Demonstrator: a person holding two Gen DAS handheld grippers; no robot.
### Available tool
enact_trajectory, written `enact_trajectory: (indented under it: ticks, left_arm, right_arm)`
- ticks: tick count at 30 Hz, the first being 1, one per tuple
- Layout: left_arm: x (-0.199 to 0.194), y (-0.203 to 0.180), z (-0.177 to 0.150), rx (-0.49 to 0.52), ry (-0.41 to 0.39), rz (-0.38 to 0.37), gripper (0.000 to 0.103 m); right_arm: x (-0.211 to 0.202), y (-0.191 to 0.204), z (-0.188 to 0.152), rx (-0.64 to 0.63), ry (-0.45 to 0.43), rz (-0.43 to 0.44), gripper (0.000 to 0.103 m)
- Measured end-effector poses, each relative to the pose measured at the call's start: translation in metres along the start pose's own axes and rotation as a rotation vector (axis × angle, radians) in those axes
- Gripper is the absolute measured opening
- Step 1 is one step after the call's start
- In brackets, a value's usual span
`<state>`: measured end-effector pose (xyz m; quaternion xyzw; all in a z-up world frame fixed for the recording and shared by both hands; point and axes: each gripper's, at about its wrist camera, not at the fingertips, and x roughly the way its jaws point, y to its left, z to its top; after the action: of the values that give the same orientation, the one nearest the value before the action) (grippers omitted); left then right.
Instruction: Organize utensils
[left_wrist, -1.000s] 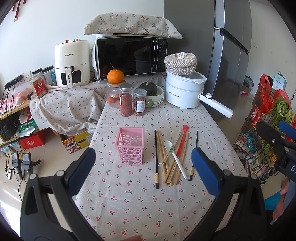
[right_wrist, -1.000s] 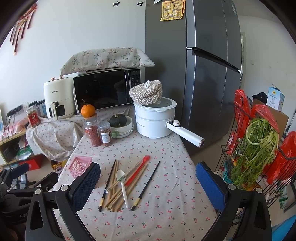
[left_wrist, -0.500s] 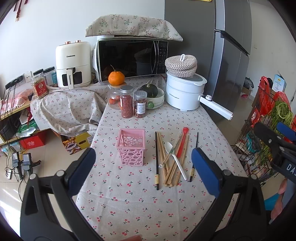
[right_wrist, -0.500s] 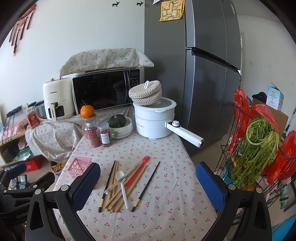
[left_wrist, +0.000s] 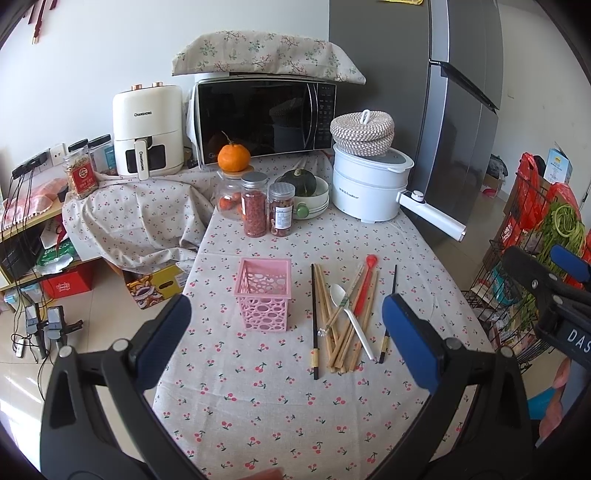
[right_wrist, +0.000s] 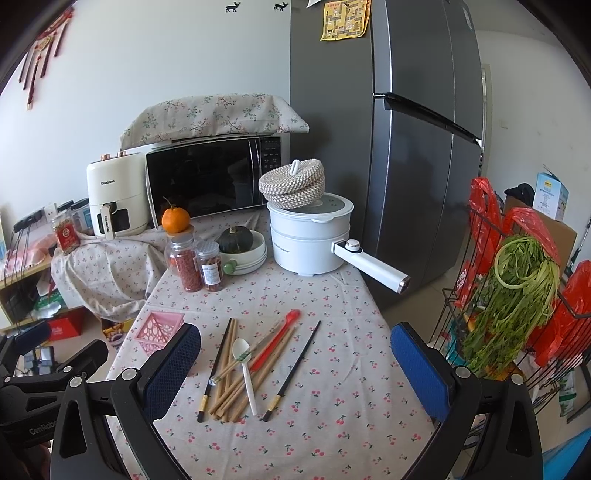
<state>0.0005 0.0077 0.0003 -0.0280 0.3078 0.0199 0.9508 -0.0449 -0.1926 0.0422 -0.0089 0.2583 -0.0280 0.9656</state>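
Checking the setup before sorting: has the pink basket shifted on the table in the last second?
No. The pink basket keeps its spot beside the black chopstick.

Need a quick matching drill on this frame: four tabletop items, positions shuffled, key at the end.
Items:
1. pink plastic lattice basket
2. orange tangerine
3. round woven lidded basket
4. white plastic spoon

Places:
A. on top of the white electric pot
B. lying across the wooden chopsticks
C. on a glass jar lid
D. alone on the cherry-print tablecloth, left of the utensil pile

Pairs: 1-D, 2-C, 3-A, 4-B
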Motion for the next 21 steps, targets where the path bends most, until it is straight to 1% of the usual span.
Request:
enact_trajectory:
  ticks: [21]
  left_arm:
    - [-0.0011,0.0002,0.0021,0.004,0.003,0.003,0.103]
  right_arm:
    - [0.0021,-0.0021,0.0002,0.000,0.003,-0.004,0.103]
